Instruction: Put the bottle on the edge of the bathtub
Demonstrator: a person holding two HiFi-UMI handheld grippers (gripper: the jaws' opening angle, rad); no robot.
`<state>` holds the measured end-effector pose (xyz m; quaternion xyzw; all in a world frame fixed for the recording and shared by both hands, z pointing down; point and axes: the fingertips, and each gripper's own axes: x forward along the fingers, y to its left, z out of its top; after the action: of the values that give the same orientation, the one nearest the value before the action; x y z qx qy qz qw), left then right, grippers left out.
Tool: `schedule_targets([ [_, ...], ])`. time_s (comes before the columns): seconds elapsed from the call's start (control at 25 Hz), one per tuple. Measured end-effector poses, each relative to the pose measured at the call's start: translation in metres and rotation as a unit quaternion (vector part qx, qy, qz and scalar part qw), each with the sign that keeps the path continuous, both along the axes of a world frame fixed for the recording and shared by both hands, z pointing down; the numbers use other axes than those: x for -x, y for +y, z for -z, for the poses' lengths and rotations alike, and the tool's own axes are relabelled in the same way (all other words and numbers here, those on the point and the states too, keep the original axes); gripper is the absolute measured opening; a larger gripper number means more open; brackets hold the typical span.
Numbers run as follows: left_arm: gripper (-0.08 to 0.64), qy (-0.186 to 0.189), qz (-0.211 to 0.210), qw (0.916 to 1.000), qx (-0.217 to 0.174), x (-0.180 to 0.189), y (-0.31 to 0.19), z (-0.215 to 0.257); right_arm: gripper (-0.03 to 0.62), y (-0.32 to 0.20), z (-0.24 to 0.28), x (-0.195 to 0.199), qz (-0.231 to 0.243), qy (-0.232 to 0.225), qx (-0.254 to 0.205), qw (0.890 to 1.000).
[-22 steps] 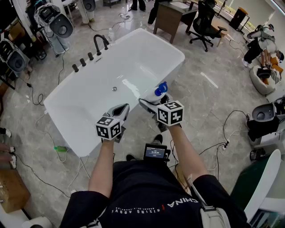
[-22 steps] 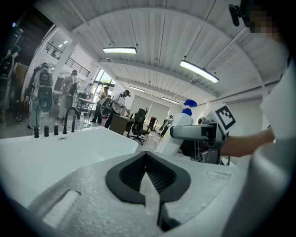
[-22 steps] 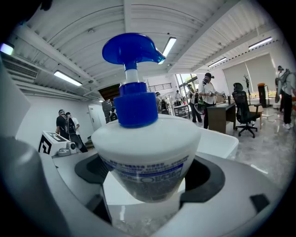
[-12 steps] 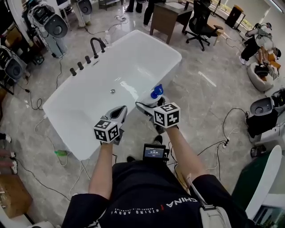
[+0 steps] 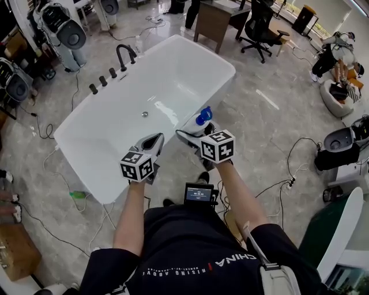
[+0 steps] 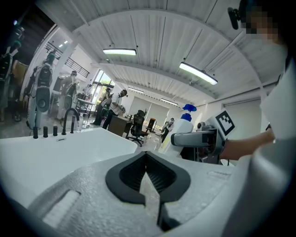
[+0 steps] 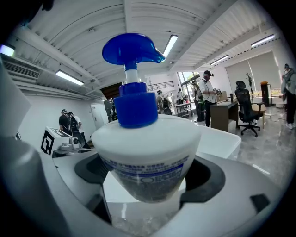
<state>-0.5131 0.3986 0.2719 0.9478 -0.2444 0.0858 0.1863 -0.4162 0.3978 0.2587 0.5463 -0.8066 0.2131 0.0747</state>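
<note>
A white pump bottle (image 5: 202, 117) with a blue pump head stands upright between the jaws of my right gripper (image 5: 198, 130), which is shut on its body (image 7: 148, 152). It sits just over the near long rim of the white bathtub (image 5: 190, 57); whether its base touches the rim is hidden. My left gripper (image 5: 154, 140) hovers beside it over the same rim, shut and empty, its black pads meeting at the tips (image 6: 147, 173). From the left gripper view the bottle (image 6: 185, 125) and right gripper show to the right.
A black faucet (image 5: 124, 55) and knobs line the tub's far rim. Cables and a green item (image 5: 78, 195) lie on the marble floor to the left. A desk (image 5: 216, 17) and office chair (image 5: 256, 29) stand beyond the tub, with equipment along both sides.
Both grippers and the bottle keep their places at the tub's near rim; only the head view has shifted a little.
</note>
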Motion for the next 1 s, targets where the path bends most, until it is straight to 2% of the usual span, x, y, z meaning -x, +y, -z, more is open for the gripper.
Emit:
schedule_targets([
  [0.2,0.009,-0.002,-0.004,1.0,0.003,0.0,0.0,-0.003,0.495,0.001,-0.002,0.0,-0.004,-0.001,0.004,1.0],
  [0.56,0.009,-0.012,-0.016,0.9997,0.016,-0.021,-0.004,-0.016,0.497,-0.002,-0.012,-0.026,-0.022,-0.011,0.017,1.0],
  [0.8,0.009,-0.012,-0.023,0.9993,0.028,-0.052,-0.008,-0.023,0.497,-0.004,-0.019,-0.055,-0.029,-0.017,0.027,0.999],
  [1.0,0.009,-0.012,-0.029,0.9988,0.037,-0.09,-0.024,-0.026,0.497,-0.019,-0.02,-0.096,-0.039,-0.02,0.034,0.998],
])
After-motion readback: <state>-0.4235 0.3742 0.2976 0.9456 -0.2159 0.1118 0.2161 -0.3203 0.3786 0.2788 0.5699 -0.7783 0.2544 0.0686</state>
